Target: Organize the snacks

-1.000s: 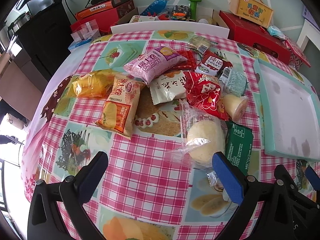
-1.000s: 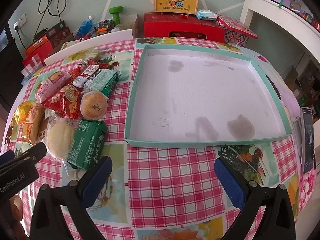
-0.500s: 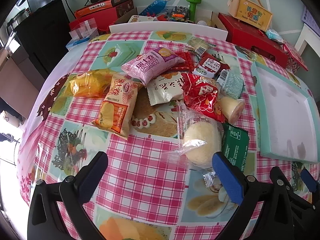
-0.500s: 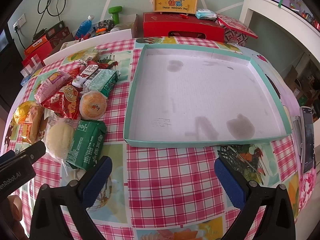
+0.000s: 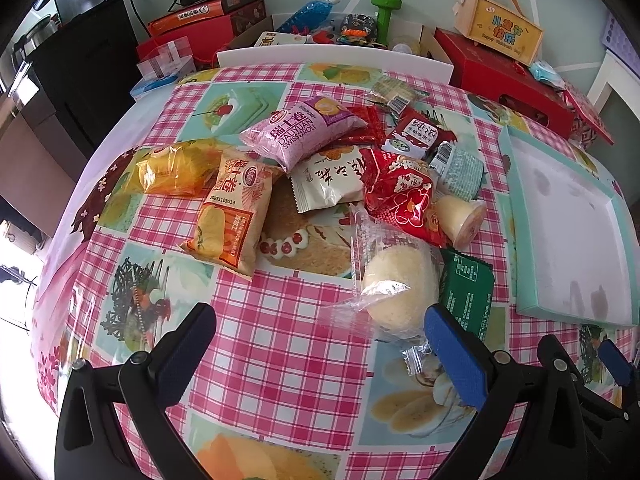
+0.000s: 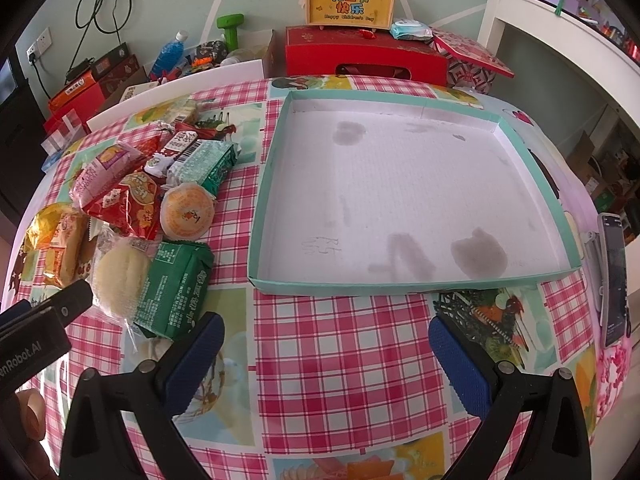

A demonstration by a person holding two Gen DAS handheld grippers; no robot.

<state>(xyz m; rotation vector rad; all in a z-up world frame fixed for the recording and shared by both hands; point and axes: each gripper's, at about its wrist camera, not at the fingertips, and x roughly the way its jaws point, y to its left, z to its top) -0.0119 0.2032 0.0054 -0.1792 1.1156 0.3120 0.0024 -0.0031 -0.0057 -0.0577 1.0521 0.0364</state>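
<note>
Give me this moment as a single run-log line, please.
left gripper: open, empty | right gripper: open, empty | tray: empty | snacks: piled left of tray | nearest: bun pack, green pack

The left gripper [image 5: 320, 344] hangs low over the table with its blue-padded fingers [image 5: 456, 356] spread wide, nothing between them. The right gripper [image 6: 326, 360] sits just beside it, level with it, jaws likewise parted and empty, pads [image 6: 460, 364] pointing forward. At the lower left edge of the right wrist view, a bit of the person's hand [image 6: 28, 412] shows behind the left gripper's body.
</note>
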